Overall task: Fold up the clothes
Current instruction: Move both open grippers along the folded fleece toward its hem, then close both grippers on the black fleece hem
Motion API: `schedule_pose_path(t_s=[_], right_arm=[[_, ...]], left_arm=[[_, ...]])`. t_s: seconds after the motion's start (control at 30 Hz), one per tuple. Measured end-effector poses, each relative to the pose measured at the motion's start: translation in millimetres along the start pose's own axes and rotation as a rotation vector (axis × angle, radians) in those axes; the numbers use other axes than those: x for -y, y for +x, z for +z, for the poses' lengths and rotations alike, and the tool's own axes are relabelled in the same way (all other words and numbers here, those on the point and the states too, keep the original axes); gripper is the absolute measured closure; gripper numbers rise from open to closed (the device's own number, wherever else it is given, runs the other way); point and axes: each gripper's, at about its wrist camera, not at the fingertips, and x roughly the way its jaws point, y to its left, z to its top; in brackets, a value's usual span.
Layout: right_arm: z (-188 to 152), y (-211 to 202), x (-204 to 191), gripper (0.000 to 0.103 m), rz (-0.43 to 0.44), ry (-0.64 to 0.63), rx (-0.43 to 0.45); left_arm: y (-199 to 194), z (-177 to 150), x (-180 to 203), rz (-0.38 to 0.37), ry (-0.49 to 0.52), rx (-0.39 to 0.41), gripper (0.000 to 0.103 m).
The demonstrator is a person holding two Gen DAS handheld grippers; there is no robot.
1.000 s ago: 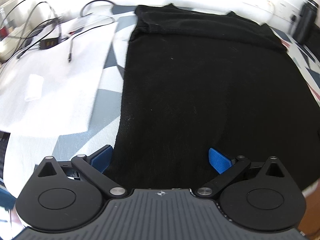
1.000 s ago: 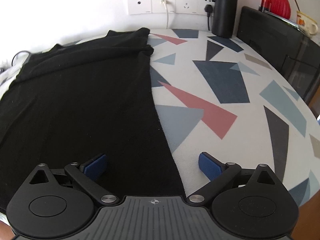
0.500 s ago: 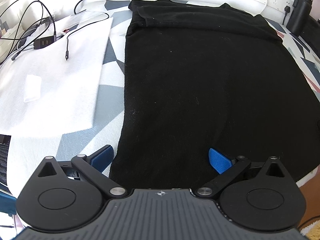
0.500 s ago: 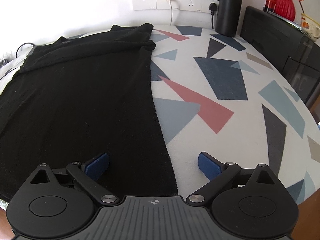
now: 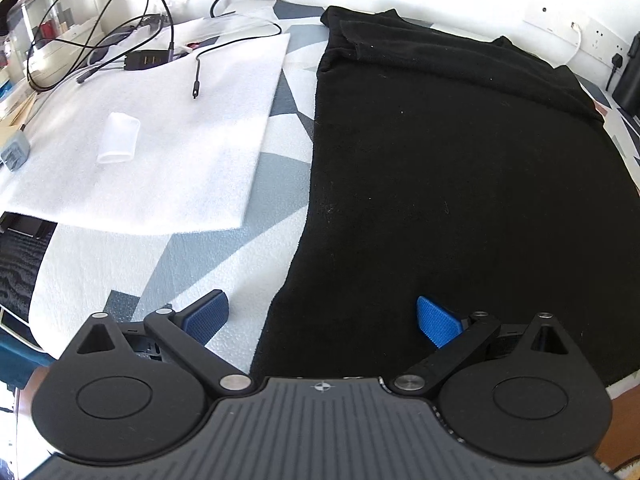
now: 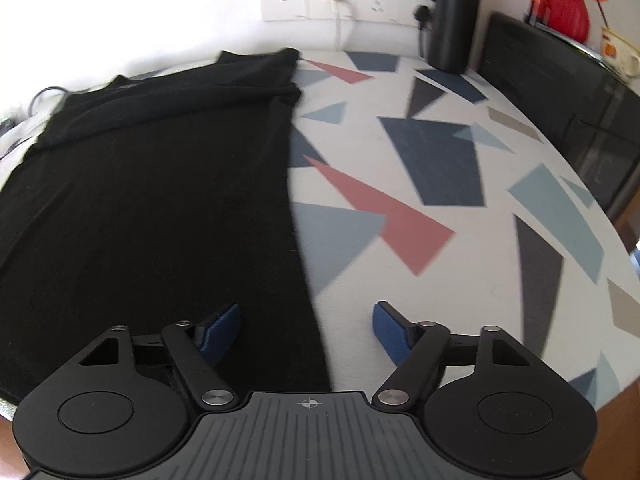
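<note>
Taking hold of black garment (image 6: 152, 200) near corners, ready for fold.
Left gripper (image 5: 320, 316) wide open over left edge, empty; right gripper (image 6: 306, 328) closing astride right edge, pads not yet pressing. Next: pinch, lift together.

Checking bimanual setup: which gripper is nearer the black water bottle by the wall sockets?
Right. The right gripper straddles the black garment's edge on the black water bottle's side; the left gripper straddles the opposite edge.

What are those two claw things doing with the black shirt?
A person holds two grippers over a black shirt spread flat on a patterned table, ready to fold it. The left gripper is open over the shirt's near left edge. The right gripper straddles the near right edge and its jaws are closing, not yet pinching the cloth. No fold from the near edge has begun yet.
</note>
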Motion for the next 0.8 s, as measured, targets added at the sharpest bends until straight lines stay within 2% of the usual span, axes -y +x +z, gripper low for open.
schedule_pose_path(t_s=[0.03,0.17,0.2,0.27,0.3,0.33,0.37,0.63,0.8], right_arm=[[1.1,-0.2,-3.1,0.045,0.011,-0.01,0.004],[7.4,1.6,-10.8,0.06,0.052,-0.033,0.011],[8.5,2.1,-10.8,0.065,0.057,-0.028,0.015],[10.5,3.3,-8.8,0.078,0.066,-0.012,0.022],[11.4,3.9,-6.9,0.089,0.072,-0.001,0.023],[12.4,4.5,-4.0,0.098,0.089,0.016,0.018],[13.4,5.2,-1.2,0.098,0.106,0.032,0.013],[5.7,-13.1,18.5,0.099,0.166,0.164,0.031],[-14.8,-37.9,29.2,0.1,0.162,0.204,0.004]], left_arm=[[0.1,-0.3,1.0,0.002,-0.001,0.003,0.0],[-1.6,-0.4,1.4,-0.013,0.024,0.021,0.004],[-3.1,-0.4,1.1,-0.02,0.033,0.029,0.012],[-7.1,-0.6,4.1,-0.043,0.056,0.048,0.033],[-8.9,-0.5,5.8,-0.058,0.062,0.054,0.053],[-10.1,-0.2,7.4,-0.075,0.053,0.05,0.081],[-11.4,0.1,9.1,-0.092,0.044,0.046,0.094],[-26.6,-11.0,10.3,-0.125,-0.012,0.022,0.096],[-37.7,-36.6,12.9,-0.188,-0.006,-0.044,0.095]])
